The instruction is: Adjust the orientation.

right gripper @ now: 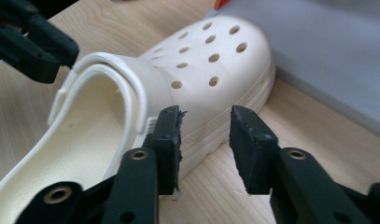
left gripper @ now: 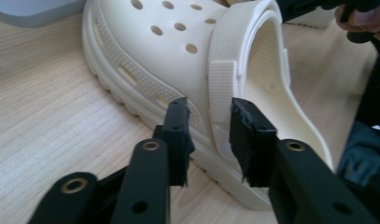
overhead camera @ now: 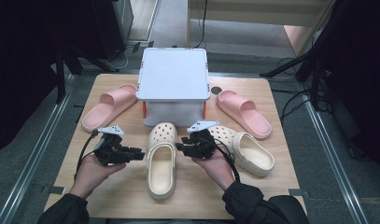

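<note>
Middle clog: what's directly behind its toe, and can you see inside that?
Behind the middle clog's toe stands a white lidded box, close to or touching it. Its lid is on, so what it holds is hidden. Pink slides lie at its left and right.

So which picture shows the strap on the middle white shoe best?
The left gripper view: the strap fills the middle, close and sharp, its ribbed end clear. The right gripper view shows it folded over the opening; the high view shows it small, from above.

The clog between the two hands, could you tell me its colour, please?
Cream clog, clearest in the left gripper view.
</note>
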